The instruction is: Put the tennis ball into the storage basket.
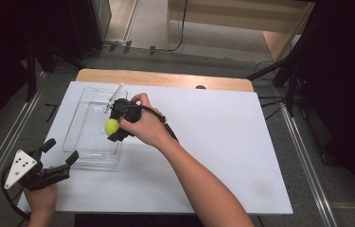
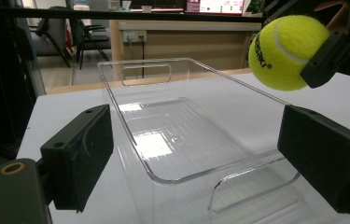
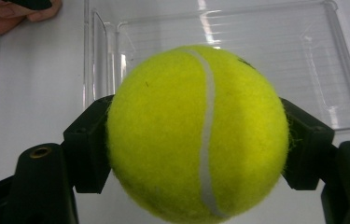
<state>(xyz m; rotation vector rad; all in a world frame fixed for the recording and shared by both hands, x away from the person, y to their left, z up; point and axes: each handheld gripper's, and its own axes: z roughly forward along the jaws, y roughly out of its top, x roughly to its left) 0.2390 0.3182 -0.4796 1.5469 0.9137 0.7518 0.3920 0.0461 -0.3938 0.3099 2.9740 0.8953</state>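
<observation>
One tennis ball (image 1: 111, 126) sits squeezed in the right gripper (image 1: 118, 124), above the clear tray (image 1: 86, 106). It looks light and fuzzy, so holding its round middle should work. The left gripper (image 1: 60, 152) waits spread wide, holding nothing.

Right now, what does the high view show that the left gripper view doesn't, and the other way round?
High view: the person's right hand, the whole white board, and the left hand-held gripper open beside the clear bin. Left gripper view: black lettering on the tennis ball, and chairs and a counter in the room behind. Both: the ball clamped by the right hand-held gripper above the bin.
</observation>
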